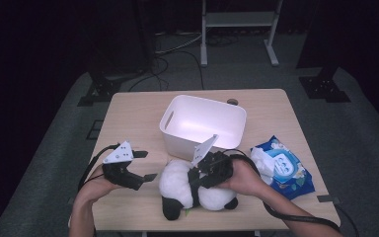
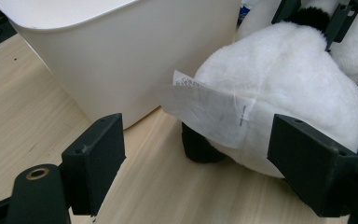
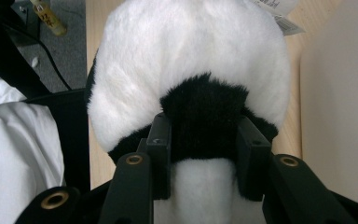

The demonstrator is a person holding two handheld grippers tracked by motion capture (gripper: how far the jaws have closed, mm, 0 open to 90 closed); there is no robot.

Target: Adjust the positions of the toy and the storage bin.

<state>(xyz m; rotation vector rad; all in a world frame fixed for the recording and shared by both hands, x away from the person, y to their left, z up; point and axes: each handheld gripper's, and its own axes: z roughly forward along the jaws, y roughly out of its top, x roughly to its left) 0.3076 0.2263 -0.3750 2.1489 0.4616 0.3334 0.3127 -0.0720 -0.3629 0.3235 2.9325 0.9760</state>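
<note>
From above, your right tongs (image 1: 196, 174) clamp the white-and-black plush panda (image 1: 177, 187) near the bench's front edge; your left tongs (image 1: 145, 168) gape empty. In the left gripper view its label (image 2: 209, 109) blurs. In the right gripper view its lower body is cut off.

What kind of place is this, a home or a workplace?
Probably a lab or recording room, not a home: a bare wooden table, cables across the grey carpet, and a metal equipment stand in a dark room.
</note>
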